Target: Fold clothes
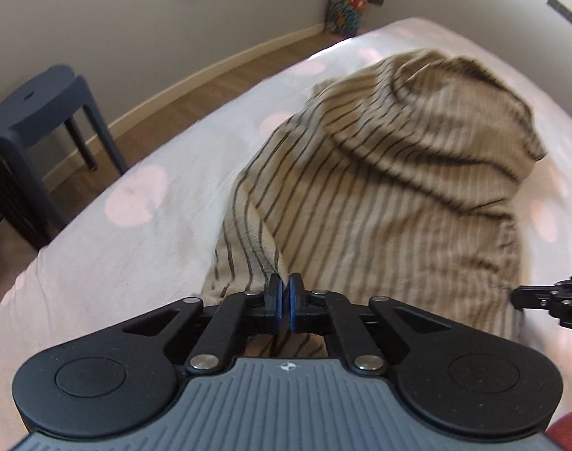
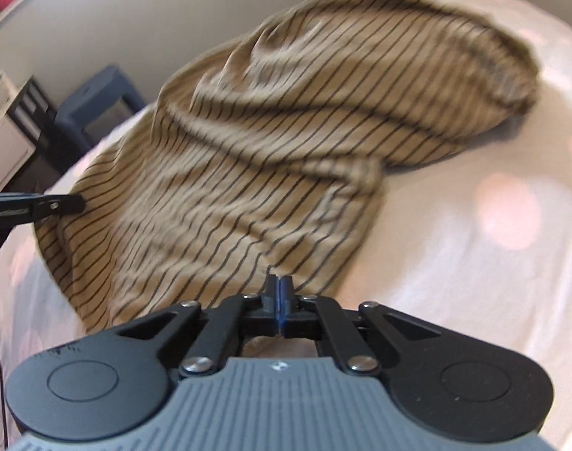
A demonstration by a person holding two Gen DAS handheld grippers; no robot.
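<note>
Both hands are on the shirt (image 1: 379, 188) now, a tan one with thin dark stripes, lying in a loose heap on the bed (image 1: 135, 233). My left gripper (image 1: 285, 297) has its jaws pressed together on a ridge of cloth at the near hem, and my right gripper (image 2: 279, 297) is pinching the hem the same way, cloth showing in the slit between the pads. In the left view the right gripper's tip pokes in at three o'clock; in the right view the left one comes in at nine o'clock, so I judge the two grips sit at opposite ends of the near edge. Folding has barely begun, I'd say: the far end at twelve o'clock is bunched and rolled over itself, nothing lies flat, no clean crease anywhere. Spreading it out and making every fold are left to do. The bed has a pale sheet with soft pink spots, slightly wrinkled. Off at ten o'clock a dark blue stool (image 1: 41, 112) stands on a wooden floor (image 1: 218, 86) by a grey wall (image 1: 154, 18), with some colourful soft toys (image 1: 347, 3) in the far corner.
</note>
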